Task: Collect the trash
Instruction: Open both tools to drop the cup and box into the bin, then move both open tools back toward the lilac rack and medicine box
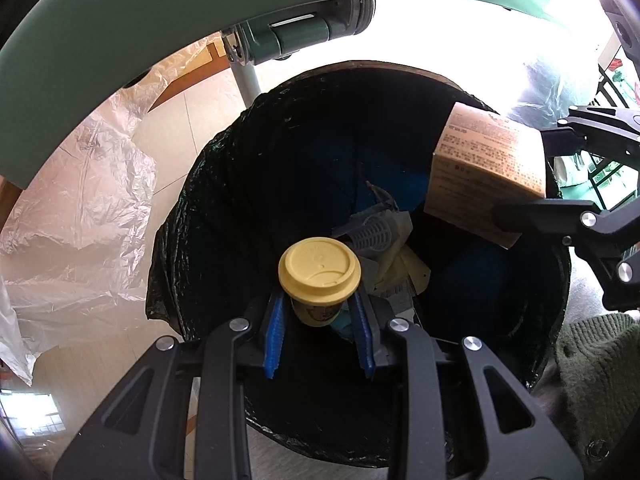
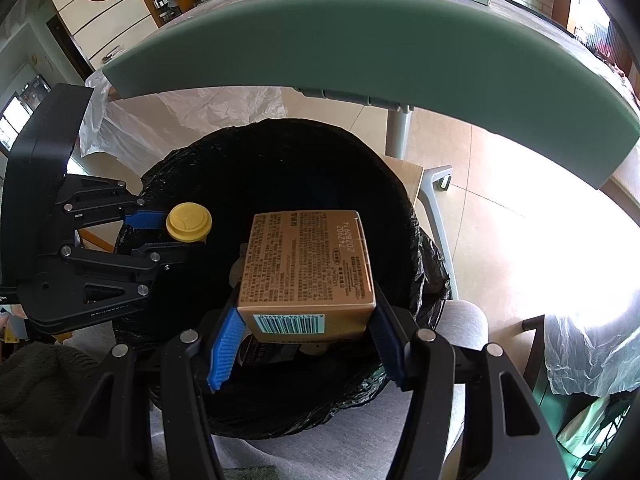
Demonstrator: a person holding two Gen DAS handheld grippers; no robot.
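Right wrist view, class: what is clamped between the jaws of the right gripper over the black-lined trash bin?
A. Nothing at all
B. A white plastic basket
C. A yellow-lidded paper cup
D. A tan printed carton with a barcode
D: the right gripper is shut on the tan carton, barcode end facing the camera, above the trash bin; the yellow-lidded cup sits in the left gripper instead.

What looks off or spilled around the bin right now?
Nothing stands out. The left tool grips the yellow-lidded cup upright, and the right tool holds the tan box; both are over the black-lined bin. Nothing looks spilled, and the floor beside the bin shows no stray trash.
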